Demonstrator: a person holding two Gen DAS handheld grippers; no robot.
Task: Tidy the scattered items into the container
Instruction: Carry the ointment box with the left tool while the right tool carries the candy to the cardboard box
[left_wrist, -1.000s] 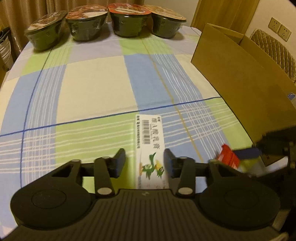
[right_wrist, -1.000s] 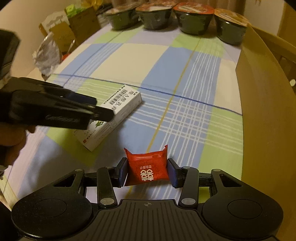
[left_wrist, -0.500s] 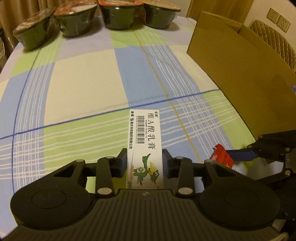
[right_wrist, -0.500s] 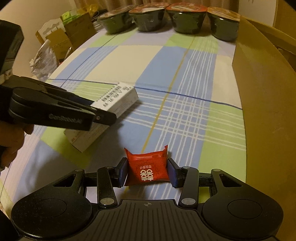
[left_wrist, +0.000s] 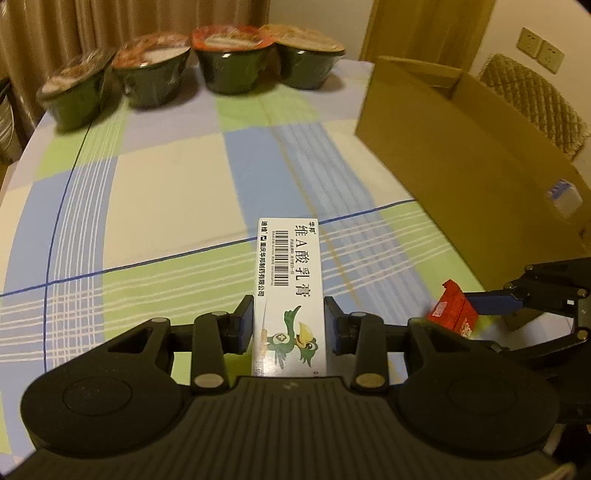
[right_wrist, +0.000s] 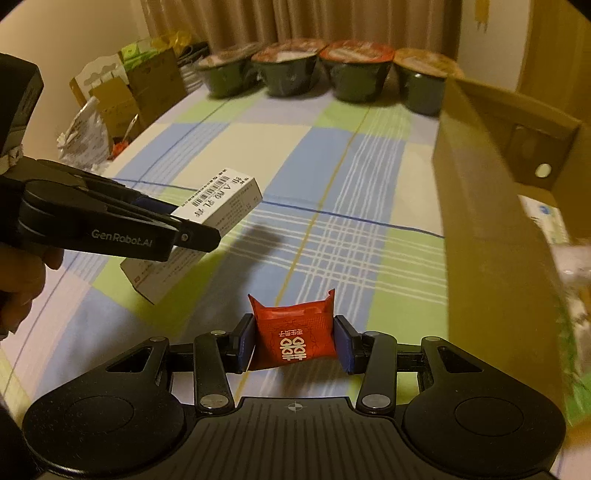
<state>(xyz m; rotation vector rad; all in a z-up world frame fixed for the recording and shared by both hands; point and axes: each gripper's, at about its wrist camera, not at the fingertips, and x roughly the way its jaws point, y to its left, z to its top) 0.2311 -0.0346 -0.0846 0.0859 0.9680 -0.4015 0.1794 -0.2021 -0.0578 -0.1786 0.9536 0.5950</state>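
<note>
Currently, from the left wrist view, the left claw (left_wrist: 289, 328) is pinching the white ointment carton (left_wrist: 290, 284) across its width, near the end with the printed bird; the barcode end juts forward over the checked cloth of the bench (left_wrist: 166, 177). The open cardboard box (left_wrist: 469, 155) stands ahead and to the right, well apart from the carton. At the right edge the other claw shows, holding a red packet (left_wrist: 452, 308) close to the box's near corner. Four lidded noodle bowls (left_wrist: 236, 59) line the far edge.

From the right wrist view, the right claw (right_wrist: 294, 341) is closed on the red packet (right_wrist: 294, 339), both pads touching its sides, held above the cloth. The box wall (right_wrist: 491, 236) rises just beside it on the right; some pale items already lie inside, though blurred. The left claw holds the carton (right_wrist: 207, 221) clear of the bench, its shadow beneath.

Judgement: both items are gripped but neither is in the box; carrying over the rim and releasing remain. Whether the bowls belong to the task cannot be told.
</note>
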